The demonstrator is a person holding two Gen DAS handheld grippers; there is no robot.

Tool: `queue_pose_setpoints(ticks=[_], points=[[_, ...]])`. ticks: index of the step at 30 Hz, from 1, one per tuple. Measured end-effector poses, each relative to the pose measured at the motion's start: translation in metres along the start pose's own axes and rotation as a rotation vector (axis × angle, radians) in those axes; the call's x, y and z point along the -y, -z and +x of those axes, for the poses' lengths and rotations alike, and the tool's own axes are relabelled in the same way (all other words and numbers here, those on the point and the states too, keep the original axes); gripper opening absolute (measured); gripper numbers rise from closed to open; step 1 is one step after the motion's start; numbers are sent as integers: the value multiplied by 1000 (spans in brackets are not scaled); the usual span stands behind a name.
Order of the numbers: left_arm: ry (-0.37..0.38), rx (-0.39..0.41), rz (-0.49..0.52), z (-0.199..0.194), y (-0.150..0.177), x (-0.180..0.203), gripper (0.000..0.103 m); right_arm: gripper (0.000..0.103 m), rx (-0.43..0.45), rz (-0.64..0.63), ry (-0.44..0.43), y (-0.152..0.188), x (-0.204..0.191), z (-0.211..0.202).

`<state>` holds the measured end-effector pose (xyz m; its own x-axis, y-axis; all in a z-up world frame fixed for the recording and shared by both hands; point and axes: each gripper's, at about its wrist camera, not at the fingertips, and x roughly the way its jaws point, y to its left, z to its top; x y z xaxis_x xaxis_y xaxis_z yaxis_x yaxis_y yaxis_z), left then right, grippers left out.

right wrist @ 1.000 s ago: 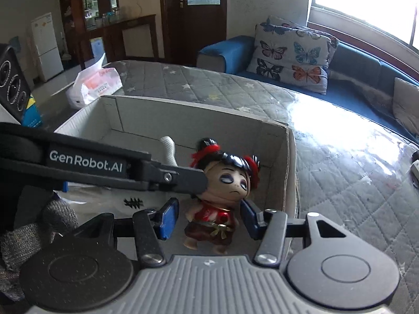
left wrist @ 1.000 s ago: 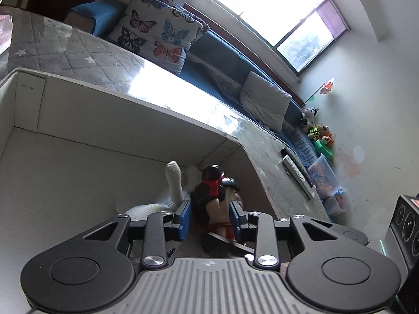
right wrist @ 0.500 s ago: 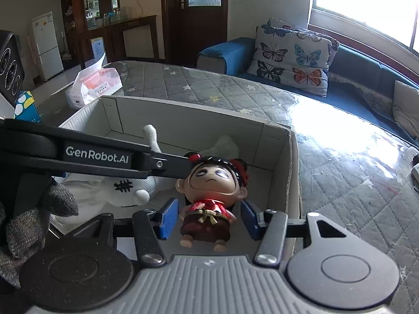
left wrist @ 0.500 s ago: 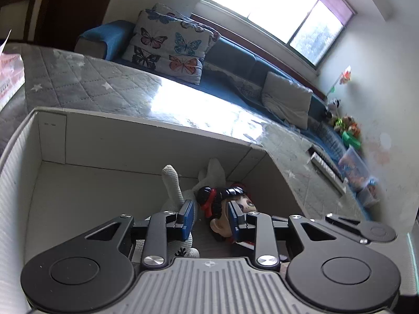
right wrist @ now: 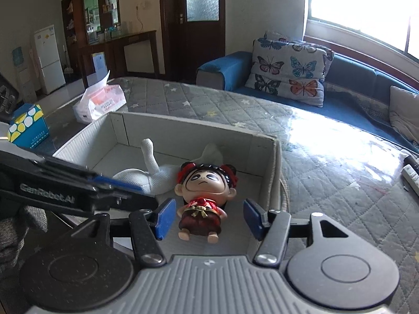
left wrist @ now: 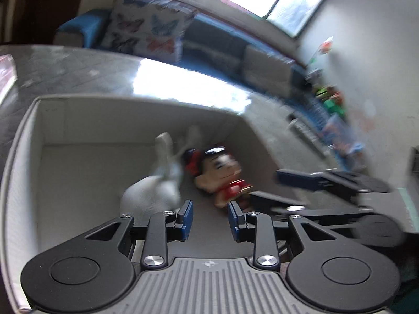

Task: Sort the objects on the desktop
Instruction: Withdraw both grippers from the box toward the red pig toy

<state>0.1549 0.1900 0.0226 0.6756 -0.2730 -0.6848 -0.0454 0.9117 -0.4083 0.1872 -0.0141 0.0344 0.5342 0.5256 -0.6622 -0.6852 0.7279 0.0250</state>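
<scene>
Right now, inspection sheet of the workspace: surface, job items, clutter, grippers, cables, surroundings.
Surface: grey quilted star-print table cover, glare patch.
Job's things: doll figurine lying face up in grey box, beside white plush toy.
Clutter: tissue pack, blue dotted carton, remote.
Grippers: left gripper open, empty; right gripper open, straddling doll, not touching.
Cables: nothing seen.
Surroundings: blue sofa, butterfly cushion, fridge.

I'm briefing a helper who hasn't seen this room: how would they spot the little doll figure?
Find the open grey box on the quilted table. The doll figure lies on its back inside, near the right wall, beside a white plush toy. It alone has a big head, black hair and red clothes.
</scene>
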Motion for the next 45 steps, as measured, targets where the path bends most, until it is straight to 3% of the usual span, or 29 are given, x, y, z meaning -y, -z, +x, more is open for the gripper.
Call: queue_pose_setpoints(ticks=[4, 8, 12, 18, 25, 36, 45], points=[[-36, -26, -56, 4, 0, -14, 30, 62, 21, 14, 2, 4, 5, -12], [-118, 1, -76, 3, 1, -18, 30, 62, 36, 30, 9, 8, 11, -21], [-136, 31, -53, -6, 5, -6, 30, 63, 50, 40, 26, 16, 15, -30], [-115, 93, -20, -22, 15, 25, 32, 68, 83, 41, 59, 36, 22, -58], [-42, 142, 22, -36, 32, 67, 32, 74, 116, 56, 96, 69, 36, -100], [22, 80, 50, -19, 69, 107, 32, 78, 101, 79, 139, 122, 41, -125], [58, 43, 29, -2, 83, 119, 32, 78, 72, 146, 142, 141, 57, -122]])
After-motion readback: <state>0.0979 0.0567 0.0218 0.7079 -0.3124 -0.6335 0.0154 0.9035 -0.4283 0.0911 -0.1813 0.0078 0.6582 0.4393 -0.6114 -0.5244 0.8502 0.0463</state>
